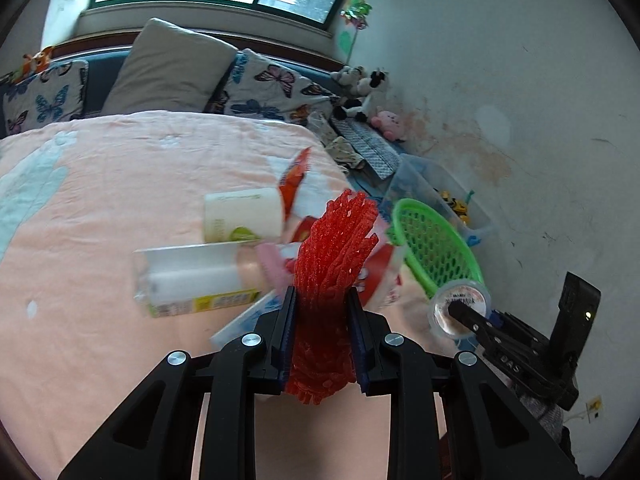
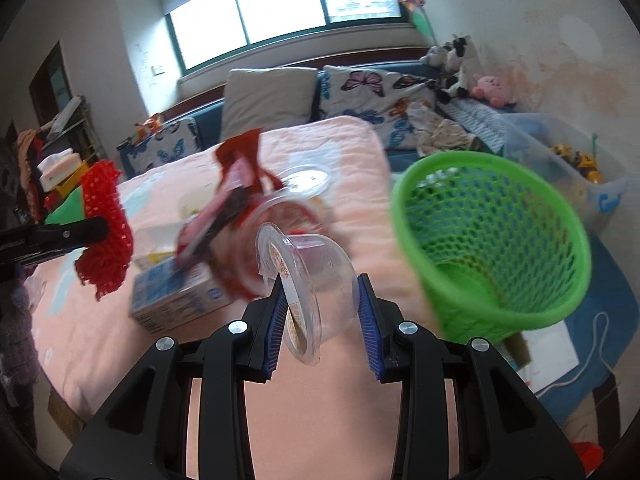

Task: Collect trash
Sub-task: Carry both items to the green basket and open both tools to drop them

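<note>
Your left hand-held gripper (image 1: 322, 300) is clamped on a bunched red foam net (image 1: 336, 248), lifted above the pink bed (image 1: 100, 200), while your right hand-held gripper (image 2: 322, 292) pinches a clear plastic cup (image 2: 308, 280) tipped on its side (its lid rim faces left). Behind them a heap of wrappers and a carton (image 2: 176, 300) lies on the bed. The green mesh basket (image 2: 492, 240) stands just right of the cup.

Wrappers on bed: the red snack wrappers (image 2: 240, 168) and blue carton (image 2: 176, 296) are motion-blurred, print unreadable.
Green basket (image 1: 436, 248): lower part hidden behind the clear cup (image 1: 460, 308).
Red mesh (image 1: 332, 264): middle covered by pads.
</note>
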`<state>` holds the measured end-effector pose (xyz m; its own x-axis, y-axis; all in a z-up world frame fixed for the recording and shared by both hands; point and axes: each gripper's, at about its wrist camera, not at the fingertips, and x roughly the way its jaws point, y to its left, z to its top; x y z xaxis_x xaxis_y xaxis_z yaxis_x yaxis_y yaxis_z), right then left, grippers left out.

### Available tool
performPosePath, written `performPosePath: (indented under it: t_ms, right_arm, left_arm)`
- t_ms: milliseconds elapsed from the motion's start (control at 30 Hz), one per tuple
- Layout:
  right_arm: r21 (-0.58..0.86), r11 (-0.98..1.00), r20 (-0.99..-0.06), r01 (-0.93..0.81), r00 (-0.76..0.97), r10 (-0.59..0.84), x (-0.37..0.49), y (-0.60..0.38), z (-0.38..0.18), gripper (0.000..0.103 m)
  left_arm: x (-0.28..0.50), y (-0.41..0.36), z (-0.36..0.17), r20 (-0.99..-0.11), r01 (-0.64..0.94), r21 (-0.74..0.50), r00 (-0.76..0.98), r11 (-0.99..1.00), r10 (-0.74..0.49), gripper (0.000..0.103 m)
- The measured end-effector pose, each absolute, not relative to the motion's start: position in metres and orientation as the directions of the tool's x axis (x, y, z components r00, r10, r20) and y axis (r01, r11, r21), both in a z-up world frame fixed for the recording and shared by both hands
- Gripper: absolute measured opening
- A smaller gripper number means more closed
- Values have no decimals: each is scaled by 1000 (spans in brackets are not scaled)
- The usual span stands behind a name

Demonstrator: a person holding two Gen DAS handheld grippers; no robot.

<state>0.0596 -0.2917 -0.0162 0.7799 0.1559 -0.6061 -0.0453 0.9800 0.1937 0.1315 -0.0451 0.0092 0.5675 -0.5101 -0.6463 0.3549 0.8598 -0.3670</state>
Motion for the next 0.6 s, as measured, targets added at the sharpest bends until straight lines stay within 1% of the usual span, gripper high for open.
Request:
performPosePath:
  t_ms: [200, 333, 533, 600]
  right_arm:
    - [140, 987, -624, 84, 781, 22, 83, -348, -25, 35]
    - [123, 983, -647, 139, 762, -27, 97, -378, -39, 35]
    - [114, 976, -680, 185, 731, -59, 110, -405, -59, 36]
    - [126, 973, -689, 193, 723, -54, 113, -411, -63, 39]
  left_arm:
    - [146, -95, 24, -639, 432, -355, 535, 829, -552, 24]
    - [160, -133, 32, -640, 479, -349, 506, 806, -578, 24]
    - [178, -180, 36, -647, 528, -329, 478, 783, -594, 24]
    - [184, -194, 36, -650, 541, -332, 463, 773, -603, 24]
